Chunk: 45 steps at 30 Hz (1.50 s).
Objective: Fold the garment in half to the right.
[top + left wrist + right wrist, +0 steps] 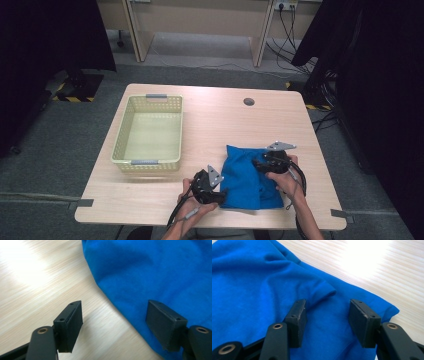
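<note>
Folded blue cloth [248, 179] lay near the table's [210, 125] front right edge, no readable writing or labels on it, left gripper [115, 322] open astride its left hem, right gripper [327, 320] open over its right part, gripping nothing, yellow basket [148, 131] at left.

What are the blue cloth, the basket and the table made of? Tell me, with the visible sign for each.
Blue cloth: soft knit fabric, matte; it folds and creases.
Basket: pale yellow plastic, seemingly; perforated walls, grey handles.
Table: light wood-grain top, probably laminate; smooth, with bright glare.
</note>
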Motion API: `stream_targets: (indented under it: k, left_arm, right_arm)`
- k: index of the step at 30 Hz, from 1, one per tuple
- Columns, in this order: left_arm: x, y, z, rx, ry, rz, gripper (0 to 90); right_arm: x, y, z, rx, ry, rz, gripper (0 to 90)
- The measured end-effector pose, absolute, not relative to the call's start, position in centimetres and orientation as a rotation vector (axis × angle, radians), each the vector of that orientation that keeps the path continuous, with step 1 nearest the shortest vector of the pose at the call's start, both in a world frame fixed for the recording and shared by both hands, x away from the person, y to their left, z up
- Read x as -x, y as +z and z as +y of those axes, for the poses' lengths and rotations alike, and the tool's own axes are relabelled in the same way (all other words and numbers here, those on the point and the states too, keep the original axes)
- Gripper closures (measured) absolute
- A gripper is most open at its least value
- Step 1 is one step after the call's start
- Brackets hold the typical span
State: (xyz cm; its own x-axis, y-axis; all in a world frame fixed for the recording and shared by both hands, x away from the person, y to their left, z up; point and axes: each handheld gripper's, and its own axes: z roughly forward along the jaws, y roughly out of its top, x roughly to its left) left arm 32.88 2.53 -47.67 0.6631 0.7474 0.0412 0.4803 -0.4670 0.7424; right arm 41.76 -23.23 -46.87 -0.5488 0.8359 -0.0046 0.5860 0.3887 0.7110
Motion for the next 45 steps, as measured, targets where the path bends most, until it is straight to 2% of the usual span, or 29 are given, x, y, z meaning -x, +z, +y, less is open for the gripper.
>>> stream_targets:
  k: [6, 18, 28, 36, 45]
  left_arm:
    - [-33.1, -47.7, 3.6, -2.141, 0.492, 0.974, 29.3]
    - [-33.2, -48.1, 4.9, -2.097, 0.415, 0.993, 27.7]
    - [-32.9, -48.1, 6.9, -2.048, 0.350, 1.045, 19.4]
    - [-32.6, -48.2, 7.4, -2.082, 0.384, 1.027, 13.7]
    - [-32.6, -48.3, 7.9, -2.101, 0.412, 1.042, 9.5]
  right_arm:
    - [-41.8, -46.9, -22.2, -1.222, 0.954, 2.303, 48.1]
    - [-41.8, -47.0, -22.2, -1.217, 0.970, 2.304, 47.5]
    - [-41.8, -46.9, -21.9, -1.217, 0.977, 2.293, 46.4]
    - [-41.0, -45.3, -22.6, -1.215, 1.044, 2.235, 43.8]
    - [-40.5, -45.2, -22.5, -1.228, 1.053, 2.243, 37.7]
